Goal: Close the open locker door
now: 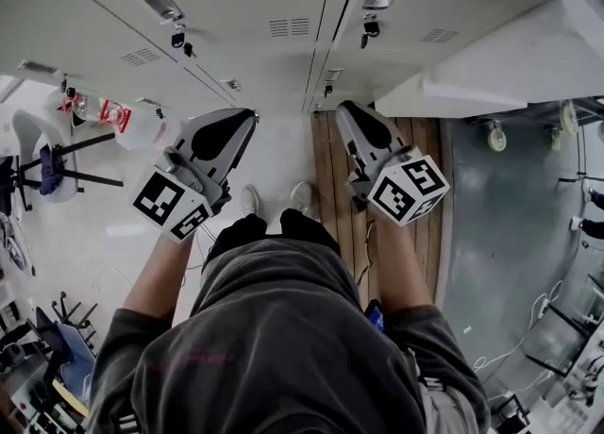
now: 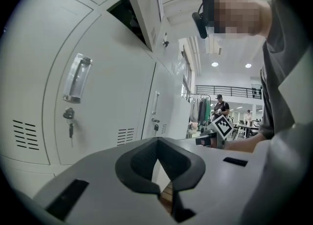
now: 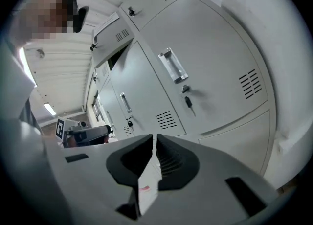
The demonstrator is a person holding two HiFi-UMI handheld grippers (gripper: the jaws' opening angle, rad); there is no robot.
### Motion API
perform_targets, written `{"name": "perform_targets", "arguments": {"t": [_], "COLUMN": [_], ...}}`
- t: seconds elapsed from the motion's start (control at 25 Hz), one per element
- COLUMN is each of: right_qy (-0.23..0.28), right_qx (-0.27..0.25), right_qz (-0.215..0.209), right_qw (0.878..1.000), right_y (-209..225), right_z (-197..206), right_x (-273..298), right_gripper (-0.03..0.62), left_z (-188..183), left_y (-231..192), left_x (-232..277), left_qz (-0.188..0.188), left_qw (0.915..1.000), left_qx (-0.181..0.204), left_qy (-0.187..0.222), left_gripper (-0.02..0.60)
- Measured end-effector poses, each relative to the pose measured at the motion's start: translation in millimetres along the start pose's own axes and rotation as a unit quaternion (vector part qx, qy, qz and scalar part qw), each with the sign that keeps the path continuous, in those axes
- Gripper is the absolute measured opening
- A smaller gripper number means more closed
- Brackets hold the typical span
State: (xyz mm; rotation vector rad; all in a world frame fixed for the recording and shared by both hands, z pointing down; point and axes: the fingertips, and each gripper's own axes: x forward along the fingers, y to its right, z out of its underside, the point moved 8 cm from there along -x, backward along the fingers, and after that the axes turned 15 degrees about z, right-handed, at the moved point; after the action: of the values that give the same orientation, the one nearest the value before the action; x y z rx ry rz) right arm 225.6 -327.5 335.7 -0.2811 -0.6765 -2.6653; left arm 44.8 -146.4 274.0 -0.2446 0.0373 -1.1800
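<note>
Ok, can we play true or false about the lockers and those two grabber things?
1. The left gripper and the right gripper are both shut and hold nothing. True.
2. The open locker door is in the bottom row. False: it is up high, in the upper row.
3. A key hangs from the lock of a closed locker. True.
4. The left gripper is touching the open locker door. False: it is held lower down, apart from the door.
</note>
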Motion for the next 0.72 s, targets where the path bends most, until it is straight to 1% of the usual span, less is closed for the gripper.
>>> {"name": "perform_targets", "arguments": {"t": [0.16,0.32,0.48,0.64,0.72], "right_qy": [-0.004,0.003,0.014,0.028,0.033], "right_qx": [-0.016,-0.039,-0.045,-0.054,-0.057], "right_qz": [-0.02,-0.035,-0.038,-0.038,-0.04], "right_qw": [1.0,0.999,0.998,0.997,0.997], "right_y": [-36.3,-84.0,-131.7,-147.0,-180.8], "right_z": [1.4,1.3,6.5,8.2,18.9], "right_x": [-2.6,-3.1,-14.2,-45.2,-45.9], "right_gripper": [0.038,0.038,0.038,0.037,0.037], "left_z": [-9.0,-17.5,-25.4,-27.1,-25.5], "left_y": [7.7,12.5,23.5,50.3,50.7], "left_x": [-37.0,-81.9,-126.5,-137.1,-172.5], "left_qz": [-0.015,-0.022,-0.021,-0.015,-0.016], "left_qw": [0.9997,0.9989,0.9982,0.9973,0.9971], "left_qx": [0.01,0.021,0.031,0.042,0.043], "left_qy": [0.019,0.036,0.048,0.058,0.061], "left_gripper": [0.014,0.014,0.014,0.014,0.014]}}
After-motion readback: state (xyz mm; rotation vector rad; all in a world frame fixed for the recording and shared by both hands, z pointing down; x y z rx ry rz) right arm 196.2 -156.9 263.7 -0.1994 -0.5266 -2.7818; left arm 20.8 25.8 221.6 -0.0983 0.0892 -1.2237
